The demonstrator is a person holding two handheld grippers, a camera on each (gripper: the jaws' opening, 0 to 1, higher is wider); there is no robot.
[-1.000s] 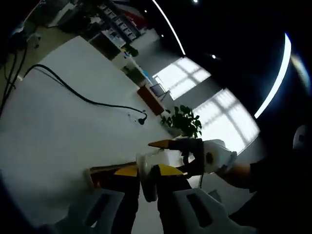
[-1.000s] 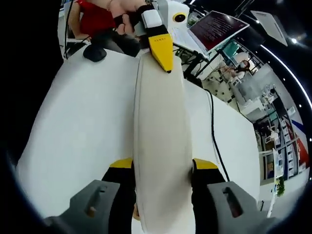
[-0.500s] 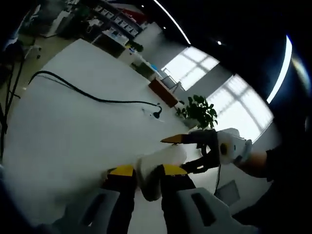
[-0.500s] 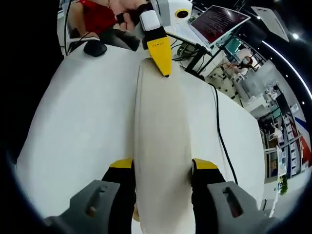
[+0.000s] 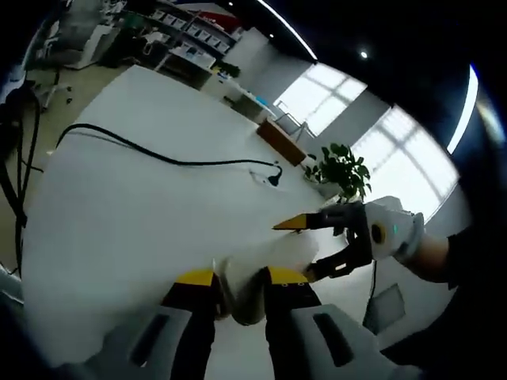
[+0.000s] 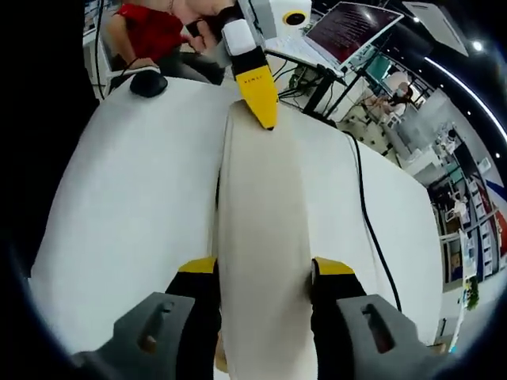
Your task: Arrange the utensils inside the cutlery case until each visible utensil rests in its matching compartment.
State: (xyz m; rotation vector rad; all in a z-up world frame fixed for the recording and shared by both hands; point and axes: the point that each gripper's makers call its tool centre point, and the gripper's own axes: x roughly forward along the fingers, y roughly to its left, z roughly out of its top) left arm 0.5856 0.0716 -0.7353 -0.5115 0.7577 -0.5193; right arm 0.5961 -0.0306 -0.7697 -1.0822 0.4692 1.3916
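My left gripper (image 5: 238,279) is clamped on one end of the closed cream cutlery case (image 5: 257,265), my right gripper (image 6: 262,273) on the other end, holding it lifted over the white table (image 6: 127,206). No utensils visible, so I judge sorting hasn't started; case has to be set down and opened. A black cable (image 5: 150,154) lies on the table.

An office — monitor (image 6: 348,28), long desks (image 5: 261,103), potted plant (image 5: 342,170).
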